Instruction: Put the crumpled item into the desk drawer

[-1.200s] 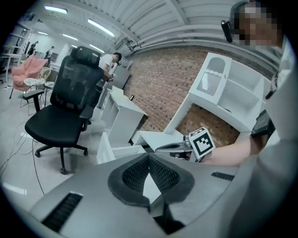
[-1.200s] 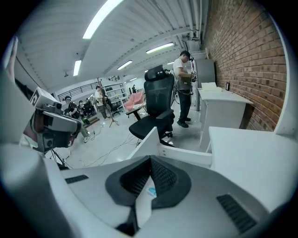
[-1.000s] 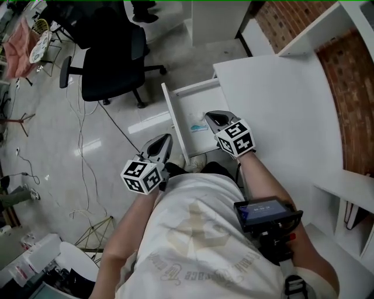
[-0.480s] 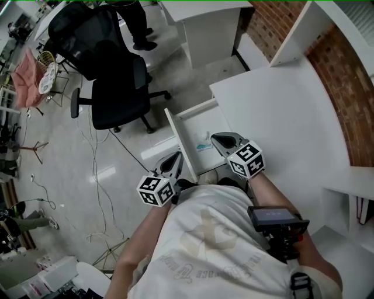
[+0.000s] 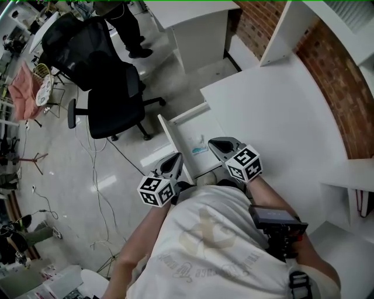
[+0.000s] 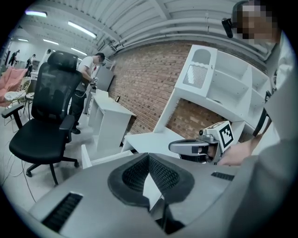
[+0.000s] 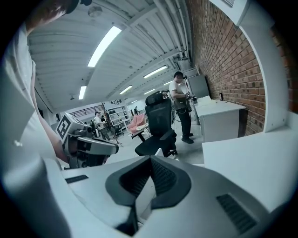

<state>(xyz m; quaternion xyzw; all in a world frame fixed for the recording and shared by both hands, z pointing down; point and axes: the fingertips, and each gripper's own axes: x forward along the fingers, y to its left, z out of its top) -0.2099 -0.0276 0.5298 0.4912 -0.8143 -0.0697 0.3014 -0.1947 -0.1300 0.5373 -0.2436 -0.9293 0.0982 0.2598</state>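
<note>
The white desk drawer (image 5: 184, 114) stands pulled out from the white desk (image 5: 274, 117). A small pale blue and white crumpled item (image 5: 200, 150) lies on the drawer's floor near its front. My right gripper (image 5: 215, 142) hovers over the drawer's near right corner, just right of the item, shut and empty (image 7: 150, 158). My left gripper (image 5: 175, 159) hangs outside the drawer's front panel, over the floor. It too is shut with nothing in it (image 6: 149, 155). Each gripper view shows the other gripper beside it.
A black office chair (image 5: 111, 87) stands on the glossy floor left of the drawer, with cables (image 5: 96, 175) trailing near it. A second white desk (image 5: 198, 29) and a standing person (image 5: 125, 17) are farther off. A brick wall (image 5: 345, 99) and white shelves (image 5: 350, 175) bound the desk.
The head view has swung slightly. Both grippers shifted a little, the right one lifting, both still shut. The drawer stays open with the item inside.
</note>
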